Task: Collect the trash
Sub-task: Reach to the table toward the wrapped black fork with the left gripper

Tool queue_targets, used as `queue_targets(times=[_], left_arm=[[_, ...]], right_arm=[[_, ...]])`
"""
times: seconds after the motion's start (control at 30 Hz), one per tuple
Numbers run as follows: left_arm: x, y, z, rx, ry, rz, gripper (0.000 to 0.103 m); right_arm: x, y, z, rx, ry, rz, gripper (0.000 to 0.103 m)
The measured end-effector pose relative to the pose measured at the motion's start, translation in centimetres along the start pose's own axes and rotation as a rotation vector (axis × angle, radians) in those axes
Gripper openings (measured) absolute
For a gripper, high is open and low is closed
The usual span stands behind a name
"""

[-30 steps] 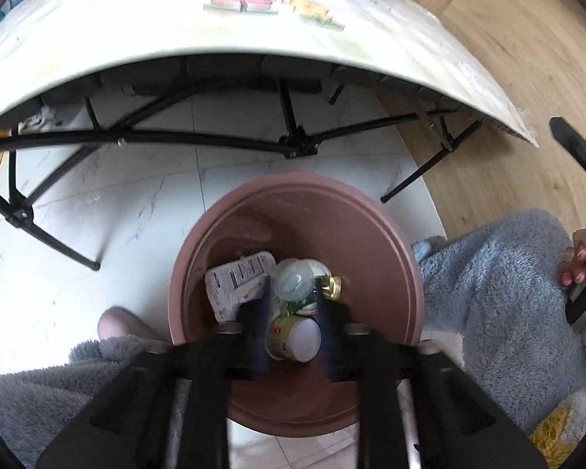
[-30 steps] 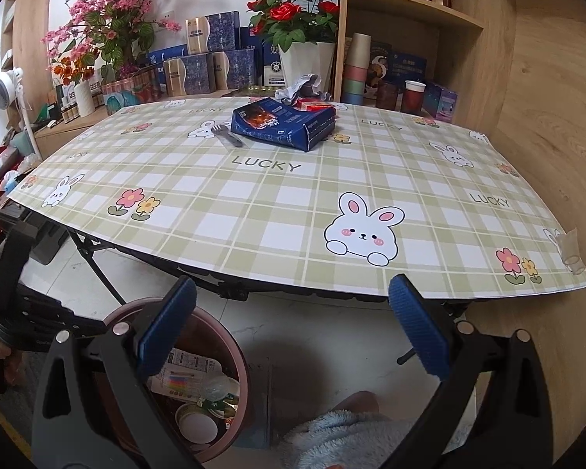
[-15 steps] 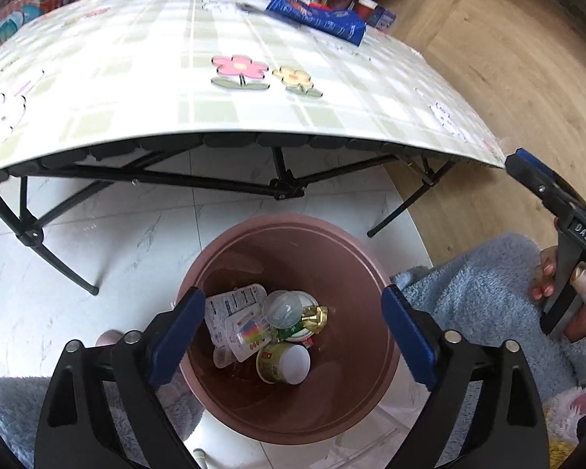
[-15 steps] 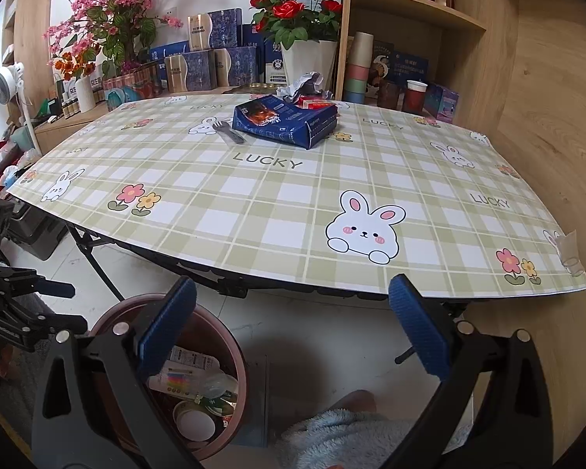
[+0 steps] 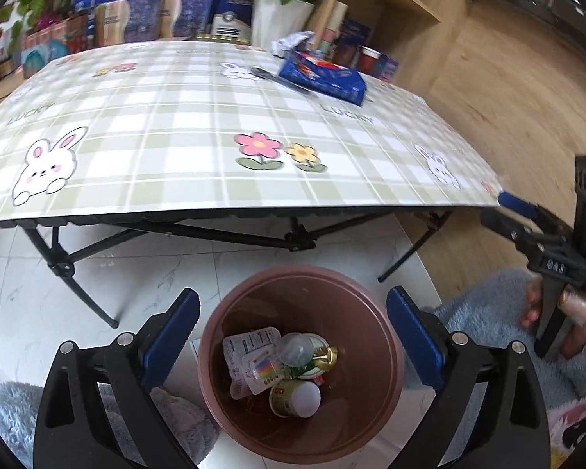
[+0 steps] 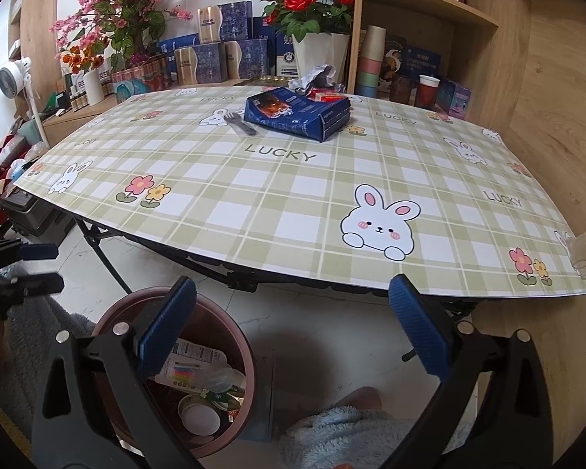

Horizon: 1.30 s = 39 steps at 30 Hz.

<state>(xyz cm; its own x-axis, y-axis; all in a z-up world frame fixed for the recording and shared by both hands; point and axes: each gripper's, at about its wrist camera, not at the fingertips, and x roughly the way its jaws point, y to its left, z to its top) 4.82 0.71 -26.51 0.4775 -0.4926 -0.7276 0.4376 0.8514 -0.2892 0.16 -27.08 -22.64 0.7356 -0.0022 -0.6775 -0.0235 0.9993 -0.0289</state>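
Note:
My left gripper (image 5: pixel 291 305) hovers above a brown round bin (image 5: pixel 301 273) on the floor; its jaws are opening wide with nothing between them. In the bin lie a small yoghurt cup (image 5: pixel 295 396), a white printed packet (image 5: pixel 250 346) and a clear lid (image 5: pixel 297 349). My right gripper (image 6: pixel 293 289) is open and empty, held in front of the table edge. On the checked tablecloth (image 6: pixel 293 203) sit a blue carton (image 6: pixel 297 111), a crumpled wrapper (image 6: pixel 316 76), a red packet (image 6: pixel 328 95) and a fork (image 6: pixel 238 123).
The bin (image 6: pixel 113 308) stands in front of the folding table's black legs (image 5: pixel 74 269). A person's fuzzy blue-grey sleeve (image 5: pixel 488 312) is at the right. Flower vases, boxes and a shelf with cups crowd the space behind the table. A small fan (image 6: pixel 13 78) is at far left.
The left gripper opened from a shut hold and let the yoghurt cup fall into the bin, then rose and tilted up so that the tabletop came into view. The right gripper stayed put.

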Motion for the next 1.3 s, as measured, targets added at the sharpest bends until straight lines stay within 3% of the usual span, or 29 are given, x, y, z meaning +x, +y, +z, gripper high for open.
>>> queue_targets(times=[0.17, 0.3, 0.43, 0.6, 0.7, 0.87, 1.0, 1.3], left_arm=[[-0.7, 1.3, 1.3, -0.056, -0.030, 0.027, 0.094], [-0.3, 1.2, 4.2, -0.035, 0.001, 0.039, 0.091], [1.1, 0.1, 8.8, 0.016, 0.024, 0.085, 0.068], [5.5, -1.1, 15.6, -0.021, 0.036, 0.040, 0.056], [9.0, -1.9, 19.0, -0.039, 0.069, 0.071, 0.039], [15.1, -2.9, 23.1, -0.076, 0.117, 0.087, 0.038], [18.3, -2.8, 24.5, -0.079, 0.152, 0.123, 0.037], [20.4, -2.1, 26.2, -0.121, 0.121, 0.159, 0.038]], right_arm=[[0.7, -0.2, 0.6, 0.011, 0.029, 0.073, 0.097], [1.1, -0.5, 1.4, 0.041, 0.019, 0.121, 0.097], [2.2, -1.9, 3.1, 0.110, 0.008, 0.123, 0.097], [4.4, -4.8, 6.1, 0.234, 0.033, 0.132, 0.097], [5.5, -6.0, 7.8, 0.225, 0.024, 0.063, 0.097], [7.2, -8.4, 9.4, 0.266, 0.022, 0.052, 0.097], [8.0, -9.5, 10.1, 0.253, 0.023, 0.029, 0.097], [8.9, -9.9, 9.7, 0.237, 0.043, 0.021, 0.097]])
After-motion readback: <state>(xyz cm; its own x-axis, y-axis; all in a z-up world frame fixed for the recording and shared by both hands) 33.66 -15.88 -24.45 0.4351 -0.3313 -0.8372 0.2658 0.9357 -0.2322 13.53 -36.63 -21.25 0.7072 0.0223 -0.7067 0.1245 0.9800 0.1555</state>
